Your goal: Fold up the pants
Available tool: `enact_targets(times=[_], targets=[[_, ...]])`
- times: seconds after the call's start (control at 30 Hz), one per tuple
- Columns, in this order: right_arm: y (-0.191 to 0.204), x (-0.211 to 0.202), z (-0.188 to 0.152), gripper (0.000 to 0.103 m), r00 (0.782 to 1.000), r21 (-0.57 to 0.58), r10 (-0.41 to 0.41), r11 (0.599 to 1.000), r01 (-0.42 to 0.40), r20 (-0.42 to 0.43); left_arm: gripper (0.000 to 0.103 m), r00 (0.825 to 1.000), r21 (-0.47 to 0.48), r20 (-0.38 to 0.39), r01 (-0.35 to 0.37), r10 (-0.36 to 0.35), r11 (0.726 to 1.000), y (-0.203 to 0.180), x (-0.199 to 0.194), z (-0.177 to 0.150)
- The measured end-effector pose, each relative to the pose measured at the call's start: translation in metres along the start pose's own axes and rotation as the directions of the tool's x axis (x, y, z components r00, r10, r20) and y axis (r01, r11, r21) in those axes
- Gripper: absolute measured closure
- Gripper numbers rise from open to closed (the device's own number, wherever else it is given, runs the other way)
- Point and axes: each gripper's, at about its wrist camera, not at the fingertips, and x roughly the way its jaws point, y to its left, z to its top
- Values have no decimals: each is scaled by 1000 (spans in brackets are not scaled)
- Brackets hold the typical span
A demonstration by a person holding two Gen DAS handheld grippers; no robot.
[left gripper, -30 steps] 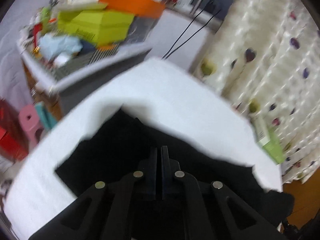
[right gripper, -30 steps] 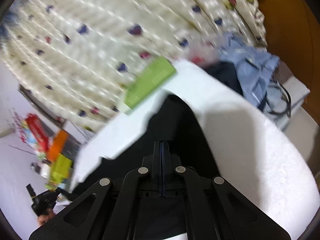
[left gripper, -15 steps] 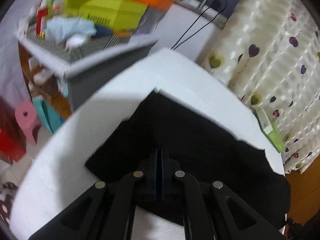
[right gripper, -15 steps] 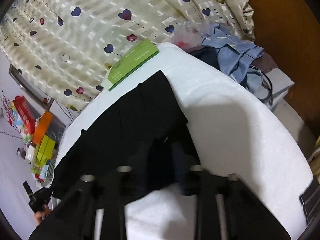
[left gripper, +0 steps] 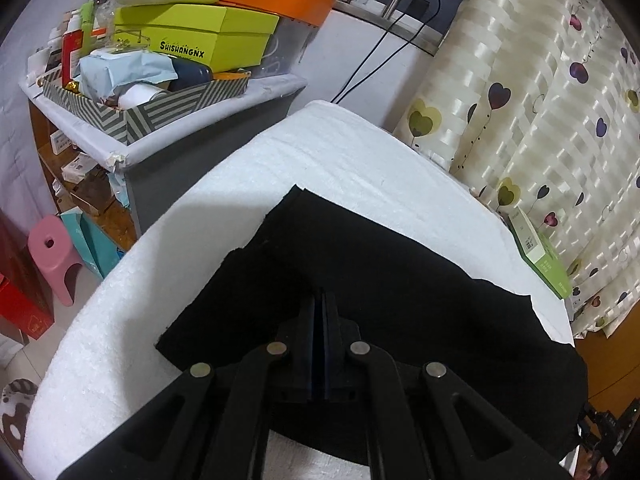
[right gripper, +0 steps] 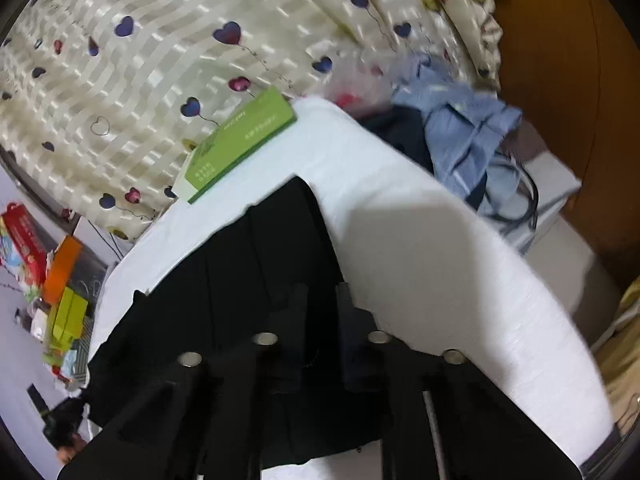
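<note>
Pants (left gripper: 360, 280) lie flat on white table (left gripper: 340, 168), near green box (left gripper: 540, 256). We keep left gripper (left gripper: 319, 308) pinched together; right gripper (right gripper: 320, 300), jaws slightly apart, just been closing over cloth. Fabric looks soft, limp, light; we'd pinch hem corners.

Pants (left gripper: 380, 280) lie on the table (left gripper: 340, 160) — box (left gripper: 540, 256) at its far edge.

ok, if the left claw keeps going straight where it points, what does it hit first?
Most likely the black folded pants lying on the white padded table; depth is hard to judge.
</note>
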Motion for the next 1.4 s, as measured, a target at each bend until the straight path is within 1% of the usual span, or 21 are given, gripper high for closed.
enact_targets(times=[0.13, 0.23, 0.3, 0.33, 0.4, 0.47, 0.57, 0.67, 0.73, 0.77, 0.8, 0.87, 0.93, 0.97, 1.03, 1.1, 1.17, 1.2, 1.27, 1.33, 1.4], targets=[[11, -29, 7, 96, 996, -12, 82, 997, -81, 36, 99, 1000, 4, 11, 13, -13, 1000, -4, -5, 8], [17, -50, -2, 96, 992, -16, 113, 993, -113, 48, 99, 998, -1, 35, 46, -46, 999, -6, -16, 18], [12, -53, -15, 96, 995, -6, 90, 996, -90, 29, 99, 995, -7, 62, 82, -81, 997, -6, -29, 24], [5, -48, -22, 96, 998, -5, 65, 998, -65, 9, 99, 993, -2, 73, 89, -89, 996, -6, -34, 25], [-12, -35, -33, 96, 999, 34, 32, 999, -30, -44, 99, 994, 29, 83, 66, -68, 997, -4, -38, 21], [-24, -28, -40, 95, 997, 73, 34, 997, -29, -71, 99, 998, 41, 53, 38, -40, 998, 3, -31, 13], [-19, -33, -37, 95, 998, 44, 29, 999, -26, -54, 99, 1000, 19, -15, 5, -4, 1000, 20, -12, -6], [-10, -38, -33, 95, 999, 5, 24, 1000, -24, -39, 99, 1000, 24, -8, 6, -6, 1000, 22, -15, -12], [-10, -31, -34, 93, 998, -23, -6, 1000, 5, -69, 99, 1000, 32, -1, 1, -1, 1000, 19, -21, -11], [-11, -27, -34, 90, 996, -36, -23, 999, 20, -88, 99, 1000, 44, 7, -6, 5, 999, 17, -23, -11], [-13, -27, -34, 84, 995, -48, -38, 998, 34, -92, 99, 1000, 53, 8, -12, 12, 999, 17, -24, -12], [-12, -35, -33, 79, 995, -86, -81, 993, 76, -50, 98, 1000, 70, -5, -26, 27, 997, 17, -19, -16], [-4, -49, -28, 79, 992, -135, -123, 983, 126, 28, 96, 999, 90, -5, -32, 32, 995, 17, -20, -18], [0, -55, -25, 79, 990, -153, -127, 979, 135, 61, 94, 999, 92, -2, -40, 40, 995, 19, -23, -18], [15, -60, -22, 79, 991, -191, -84, 976, 103, 102, 94, 999, 88, 11, -52, 51, 995, 23, -31, -15], [33, -51, -23, 79, 996, -247, -38, 967, 56, 79, 94, 996, 69, 37, -80, 77, 994, 27, -40, -11], [52, -34, -26, 79, 999, -306, -20, 952, 30, 38, 94, 989, 67, 78, -130, 124, 989, 24, -47, -6], [63, -22, -29, 79, 1000, -340, -13, 940, 15, 8, 94, 989, 66, 87, -127, 122, 990, 20, -49, -3], [81, 2, -37, 79, 998, -403, 7, 915, -30, -59, 94, 993, 81, 89, -86, 79, 993, 5, -50, 0], [87, 19, -48, 79, 994, -446, -16, 894, -32, -105, 94, 997, 139, 79, -36, 25, 990, -19, -45, -2], [95, 28, -62, 78, 989, -519, -34, 854, -48, -146, 94, 999, 210, 30, 28, -35, 977, -47, -32, -9]])
